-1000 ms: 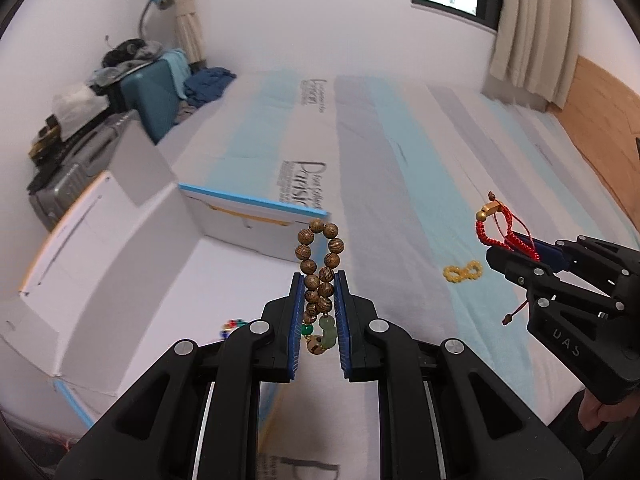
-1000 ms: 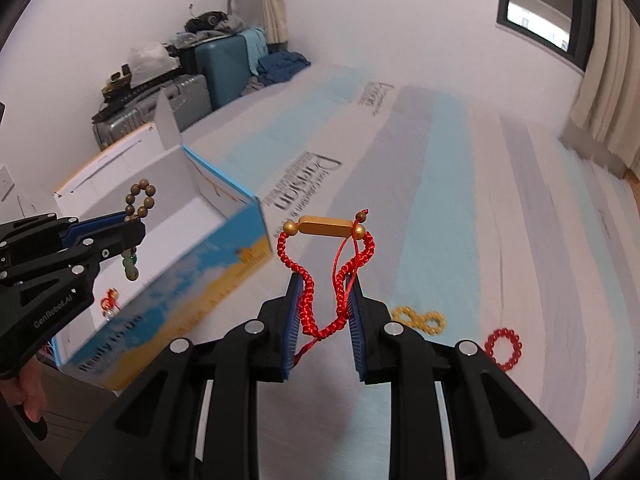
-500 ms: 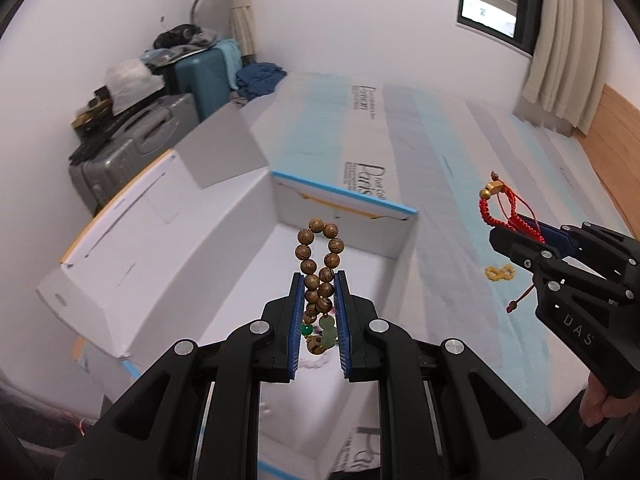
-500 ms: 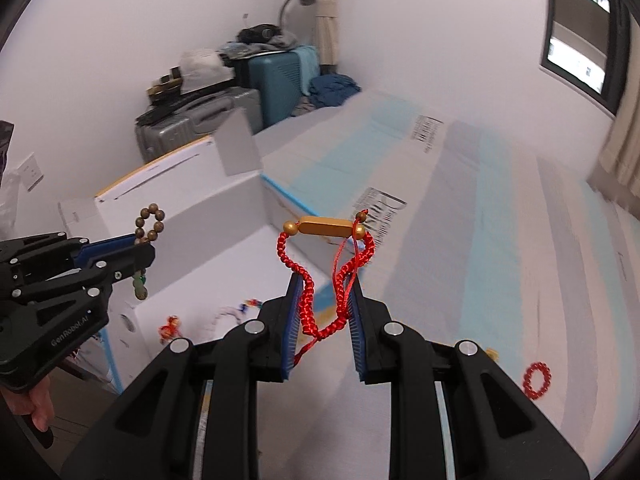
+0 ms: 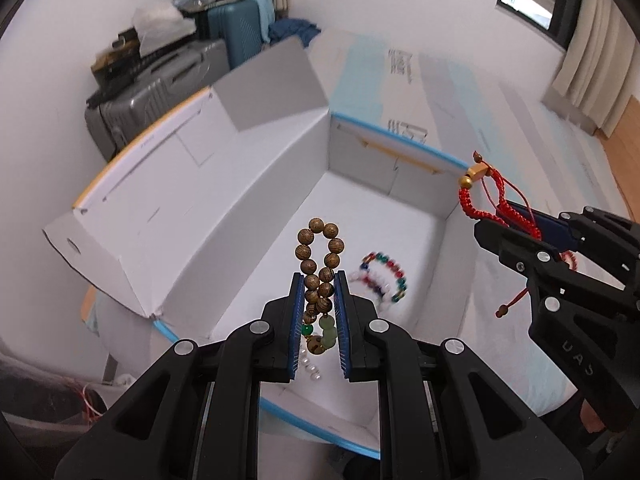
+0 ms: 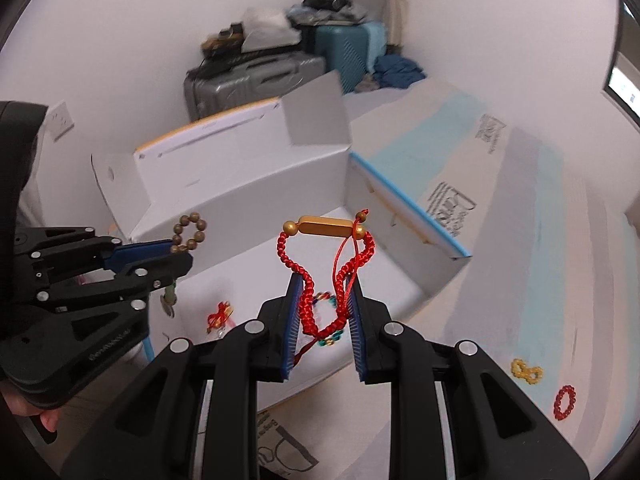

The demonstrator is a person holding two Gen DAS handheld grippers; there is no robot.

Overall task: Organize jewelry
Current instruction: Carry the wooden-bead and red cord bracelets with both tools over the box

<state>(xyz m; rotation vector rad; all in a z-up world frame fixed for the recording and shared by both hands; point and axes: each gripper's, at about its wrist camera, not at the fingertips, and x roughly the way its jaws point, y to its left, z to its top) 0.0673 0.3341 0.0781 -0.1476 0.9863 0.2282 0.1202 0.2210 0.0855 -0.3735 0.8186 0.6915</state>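
Over the last second both claws have swung from above the bed to above the open box (image 5: 256,184): the left claw (image 5: 319,312) grasps the wooden beads (image 5: 318,256), the right claw (image 6: 323,316) grasps the red cord (image 6: 344,276) toward 2 o'clock of them (a colored bracelet (image 5: 384,276) already lies inside), so I judge release comes next.

Both handheld grippers have moved from above the striped mattress to above the open white cardboard box (image 5: 248,200). The left gripper (image 5: 319,280), carrying the brown wooden bead bracelet (image 5: 318,256), now hangs over the box floor, where a multicoloured bead bracelet (image 5: 384,276) has come into sight. The right gripper (image 6: 323,292), carrying the red braided cord bracelet (image 6: 326,272), now reaches over the box's near edge.
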